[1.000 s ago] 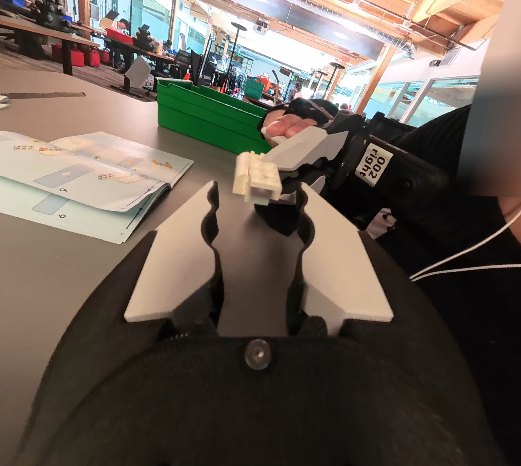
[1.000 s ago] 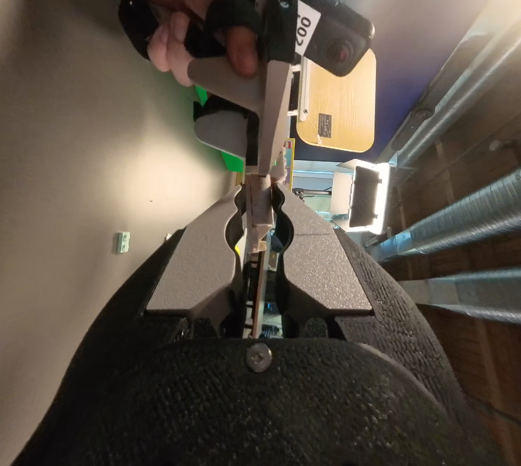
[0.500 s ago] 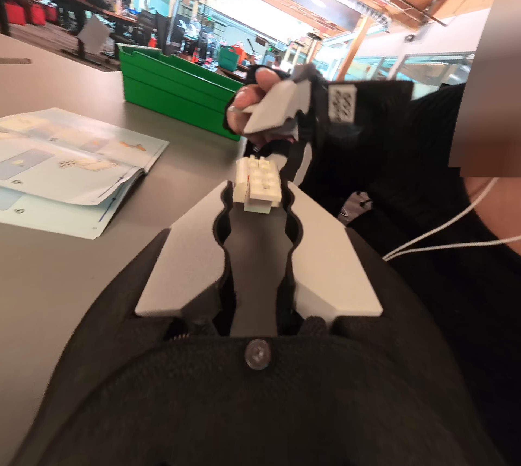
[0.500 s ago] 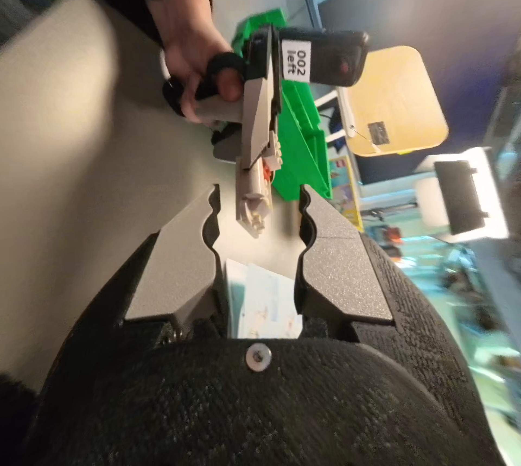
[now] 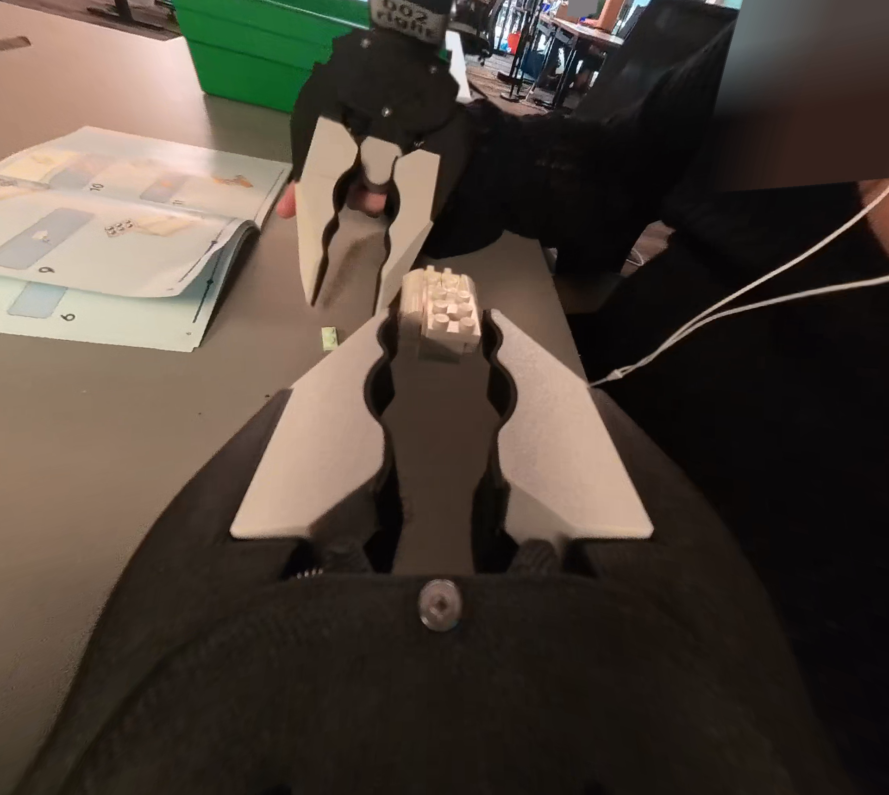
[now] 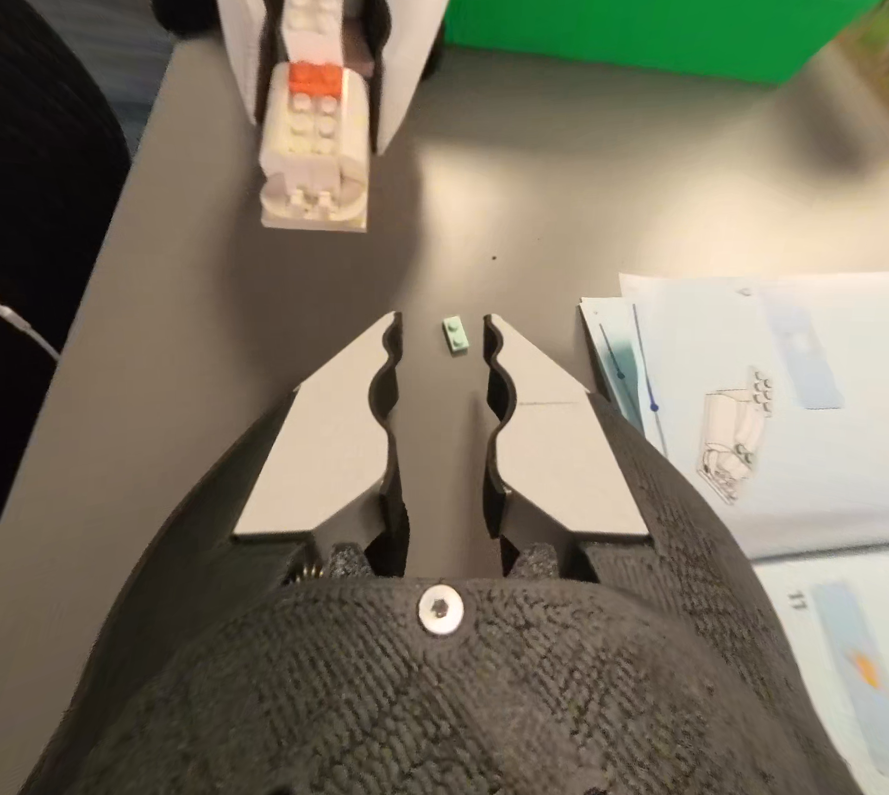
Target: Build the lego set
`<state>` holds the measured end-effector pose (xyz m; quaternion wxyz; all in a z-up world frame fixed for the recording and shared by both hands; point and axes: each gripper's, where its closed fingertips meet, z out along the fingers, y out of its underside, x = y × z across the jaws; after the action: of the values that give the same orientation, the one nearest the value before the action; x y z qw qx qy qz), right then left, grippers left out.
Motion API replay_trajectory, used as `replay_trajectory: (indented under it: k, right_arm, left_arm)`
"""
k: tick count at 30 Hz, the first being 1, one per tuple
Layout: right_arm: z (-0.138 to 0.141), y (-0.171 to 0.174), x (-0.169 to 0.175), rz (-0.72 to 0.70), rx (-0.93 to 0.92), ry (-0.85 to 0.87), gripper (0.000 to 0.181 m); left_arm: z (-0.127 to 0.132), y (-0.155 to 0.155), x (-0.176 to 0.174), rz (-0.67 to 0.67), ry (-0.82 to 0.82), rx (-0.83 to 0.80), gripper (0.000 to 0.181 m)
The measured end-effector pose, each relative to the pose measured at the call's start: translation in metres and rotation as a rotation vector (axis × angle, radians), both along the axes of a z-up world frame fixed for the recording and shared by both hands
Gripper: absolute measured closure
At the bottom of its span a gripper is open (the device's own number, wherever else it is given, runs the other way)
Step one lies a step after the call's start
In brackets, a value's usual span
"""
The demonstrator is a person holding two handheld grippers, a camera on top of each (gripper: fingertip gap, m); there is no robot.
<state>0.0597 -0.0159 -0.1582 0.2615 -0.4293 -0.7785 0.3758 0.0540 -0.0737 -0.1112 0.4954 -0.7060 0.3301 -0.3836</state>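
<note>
My left gripper is shut on a white lego assembly held at its fingertips above the table. In the right wrist view the assembly shows an orange brick on top and sticks out of the left gripper. My right gripper is open and empty, pointing down at the table, with a small pale green plate lying between its fingertips. The right gripper also shows in the left wrist view, and the green plate lies just below its tips.
An open instruction booklet lies on the grey table, also seen at the right of the right wrist view. A green bin stands behind it. A person's dark sleeve and a white cable are at the right. Some 8 cm of space lies between my two pairs of fingers.
The right gripper let go of the white assembly, which the left gripper took hold of. The right gripper then swung away and down over the small green plate on the table.
</note>
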Motion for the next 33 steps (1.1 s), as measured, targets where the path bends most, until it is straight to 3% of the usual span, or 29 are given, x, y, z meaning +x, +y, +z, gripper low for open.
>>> replay_trajectory:
  k: [5,12,16,20,27,30,33]
  right_arm:
    - [-0.02,0.003,0.0,0.01,-0.052,-0.12,0.151]
    - [-0.017,-0.017,0.007,0.111,-0.154,-0.175,0.153]
    - [-0.01,-0.013,-0.001,0.137,-0.094,-0.08,0.152]
    - [-0.02,-0.016,-0.003,0.198,-0.004,-0.09,0.154]
    - [-0.021,-0.013,-0.003,0.2,-0.018,-0.123,0.167]
    - [-0.01,-0.006,-0.006,0.16,-0.014,-0.077,0.167]
    - [0.023,-0.001,-0.008,0.115,-0.051,0.019,0.167]
  left_arm:
    - [-0.002,0.0,0.0,0.001,0.011,-0.006,0.147]
    - [-0.004,-0.001,0.002,-0.004,0.031,0.001,0.147]
    - [-0.004,-0.003,0.003,-0.017,0.035,0.001,0.147]
    - [-0.005,-0.004,0.005,-0.029,0.044,0.003,0.147]
    - [-0.005,-0.004,0.005,-0.026,0.044,0.002,0.147]
    - [-0.002,-0.002,0.003,-0.001,0.037,0.026,0.147]
    - [0.004,0.003,0.0,0.049,0.03,0.081,0.147]
